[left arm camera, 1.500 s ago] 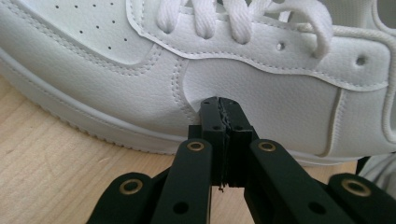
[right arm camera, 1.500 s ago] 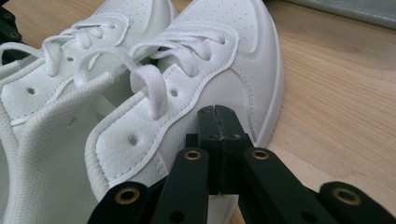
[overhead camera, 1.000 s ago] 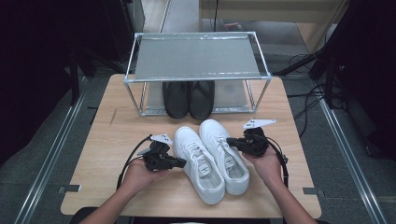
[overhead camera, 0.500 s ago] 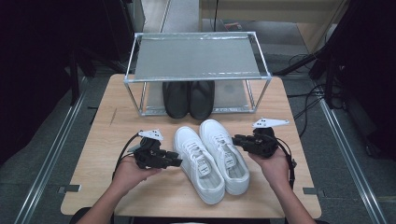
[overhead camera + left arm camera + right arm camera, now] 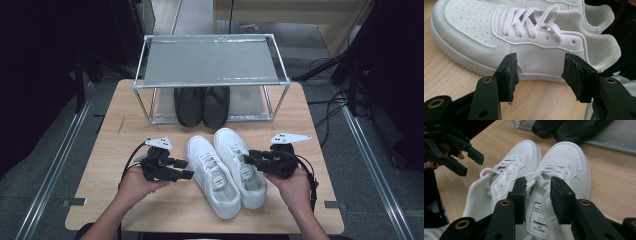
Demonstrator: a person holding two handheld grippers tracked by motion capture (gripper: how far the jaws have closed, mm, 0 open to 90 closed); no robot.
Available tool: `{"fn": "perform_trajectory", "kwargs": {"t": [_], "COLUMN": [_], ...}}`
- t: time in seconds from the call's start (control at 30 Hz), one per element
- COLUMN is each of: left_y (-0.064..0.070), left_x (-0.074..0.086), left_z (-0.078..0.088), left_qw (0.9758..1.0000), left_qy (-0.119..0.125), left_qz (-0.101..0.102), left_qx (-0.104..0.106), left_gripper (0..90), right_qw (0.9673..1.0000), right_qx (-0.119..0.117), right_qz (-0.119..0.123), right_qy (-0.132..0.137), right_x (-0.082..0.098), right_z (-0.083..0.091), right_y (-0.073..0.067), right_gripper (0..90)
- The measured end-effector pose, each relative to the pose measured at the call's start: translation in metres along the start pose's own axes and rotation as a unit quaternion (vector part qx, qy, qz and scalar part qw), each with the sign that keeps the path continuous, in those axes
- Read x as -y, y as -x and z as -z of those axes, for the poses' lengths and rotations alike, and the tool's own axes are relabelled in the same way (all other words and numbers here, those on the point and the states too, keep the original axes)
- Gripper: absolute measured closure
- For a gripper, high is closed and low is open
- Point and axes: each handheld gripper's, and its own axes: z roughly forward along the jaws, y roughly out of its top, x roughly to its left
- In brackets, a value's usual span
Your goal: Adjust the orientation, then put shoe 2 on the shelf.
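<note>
Two white lace-up sneakers lie side by side at the table's middle, the left one (image 5: 214, 176) and the right one (image 5: 239, 161). My left gripper (image 5: 184, 169) sits just off the left sneaker's (image 5: 474, 27) outer side. Its jaws (image 5: 541, 75) have just been opening and stand wide with nothing between the pads. My right gripper (image 5: 250, 161) hovers over the right sneaker's (image 5: 571, 157) laces and tongue. Its jaws (image 5: 539, 192) have just been opening too. A loose lace runs under the gap, but the pads do not press on it.
A metal shoe rack (image 5: 210, 62) stands at the back of the wooden table (image 5: 310, 130), with a pair of black shoes (image 5: 202, 105) on its lower level. The other hand's gripper (image 5: 470, 162) shows at the right gripper view's upper left.
Both grippers' jaws have opened. The left gripper has drawn back a little from the left sneaker's side, and the right gripper has lifted slightly off the right sneaker. The sneakers lie where they were.
</note>
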Motion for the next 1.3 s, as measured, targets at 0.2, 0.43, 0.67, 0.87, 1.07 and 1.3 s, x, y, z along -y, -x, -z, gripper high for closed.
{"fn": "perform_trajectory", "kwargs": {"t": [0.2,0.43,0.67,0.87,1.07,1.3], "left_y": [0.0,-0.001,-0.002,-0.003,-0.004,-0.005], "left_x": [-0.001,-0.001,-0.002,-0.002,-0.002,-0.002], "left_z": [0.002,0.003,0.005,0.005,0.006,0.006], "left_qw": [1.0,0.9999,0.9999,0.9999,0.9998,0.9998], "left_qy": [0.002,0.006,0.008,0.006,0.01,0.009], "left_qz": [0.0,-0.001,-0.004,-0.003,-0.002,-0.001], "left_qx": [-0.007,-0.01,-0.015,-0.016,-0.018,-0.02], "left_gripper": [44.7,43.9,43.7,43.6,43.7,43.7], "right_qw": [1.0,0.9999,0.9999,0.9996,0.9988,0.9974], "right_qx": [-0.009,-0.014,0.01,0.021,0.047,0.061], "right_qz": [0.003,0.008,0.006,0.007,0.0,-0.025], "right_qy": [0.001,-0.004,-0.008,-0.017,-0.016,-0.029], "right_x": [0.002,0.007,0.01,0.013,0.013,0.019], "right_z": [0.0,-0.003,-0.014,-0.024,-0.034,-0.045], "right_y": [-0.012,-0.026,-0.033,-0.04,-0.047,-0.055], "right_gripper": [62.7,61.3,48.7,45.3,38.6,41.1]}}
